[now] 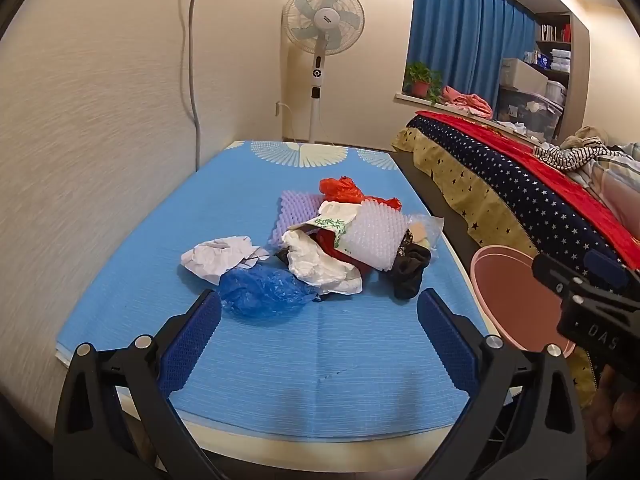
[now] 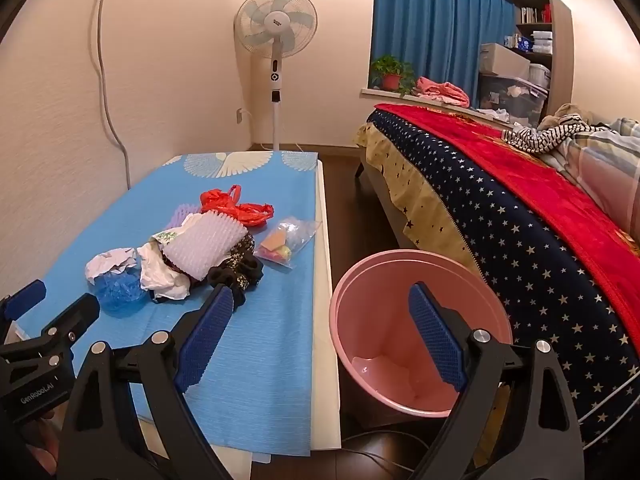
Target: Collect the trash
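Over the blue table (image 1: 280, 360), both grippers (image 1: 318, 336) (image 2: 320, 336) tilt downward, fingers spread wide and empty.

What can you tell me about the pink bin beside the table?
The pink bin is a round, smooth plastic bucket, pink inside and out. It stands upright and open on the dark floor, between the white table edge and the star-patterned bedcover. Nothing shows inside it. Whether it touches either neighbour cannot be told.

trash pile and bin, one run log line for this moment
trash pile: on table, untouched | bin: empty | left gripper: open | right gripper: open
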Demonstrator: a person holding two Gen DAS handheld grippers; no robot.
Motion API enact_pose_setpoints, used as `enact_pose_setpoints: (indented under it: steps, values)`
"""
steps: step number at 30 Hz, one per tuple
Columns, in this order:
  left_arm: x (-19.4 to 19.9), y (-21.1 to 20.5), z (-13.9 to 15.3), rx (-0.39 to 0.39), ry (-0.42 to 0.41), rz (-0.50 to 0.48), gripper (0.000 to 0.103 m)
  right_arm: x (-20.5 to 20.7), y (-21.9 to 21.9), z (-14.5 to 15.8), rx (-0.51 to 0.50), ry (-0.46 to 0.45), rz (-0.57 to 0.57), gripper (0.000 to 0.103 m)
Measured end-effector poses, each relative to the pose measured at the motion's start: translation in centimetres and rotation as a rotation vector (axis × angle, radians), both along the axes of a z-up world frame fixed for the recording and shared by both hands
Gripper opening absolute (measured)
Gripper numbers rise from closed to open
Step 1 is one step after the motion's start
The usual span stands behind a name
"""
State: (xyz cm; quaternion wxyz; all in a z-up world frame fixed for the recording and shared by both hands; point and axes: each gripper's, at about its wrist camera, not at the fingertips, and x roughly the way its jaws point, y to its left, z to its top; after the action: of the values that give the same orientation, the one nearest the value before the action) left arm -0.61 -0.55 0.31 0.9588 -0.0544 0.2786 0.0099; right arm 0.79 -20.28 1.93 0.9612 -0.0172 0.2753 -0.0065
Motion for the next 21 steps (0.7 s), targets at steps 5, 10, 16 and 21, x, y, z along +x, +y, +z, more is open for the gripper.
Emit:
enact_pose_setpoints:
  steps: [5, 10, 16, 21]
  values:
    - [-0.05, -0.36, -0.10, 0.008, -0.001, -0.011, 0.095, -0.01, 0.08, -0.02, 0.001, -0.005, -0.002, 0.088]
    - [0.00, -0.24, -0.10, 0.009, -0.001, -0.005, 0.095, 0.13, 0.10, 0.31, -0.004, -0.017, 0.000, 0.088]
    - [0.08, -0.11, -0.08, 0.009, -0.002, -0.008, 0.095, 0.20, 0.03, 0.56, -0.002, -0.028, -0.001, 0.088]
    - [0.06, -0.16, -0.08, 0.009, -0.003, -0.006, 0.095, -0.01, 0.07, 0.47, 0.005, -0.011, 0.001, 0.088]
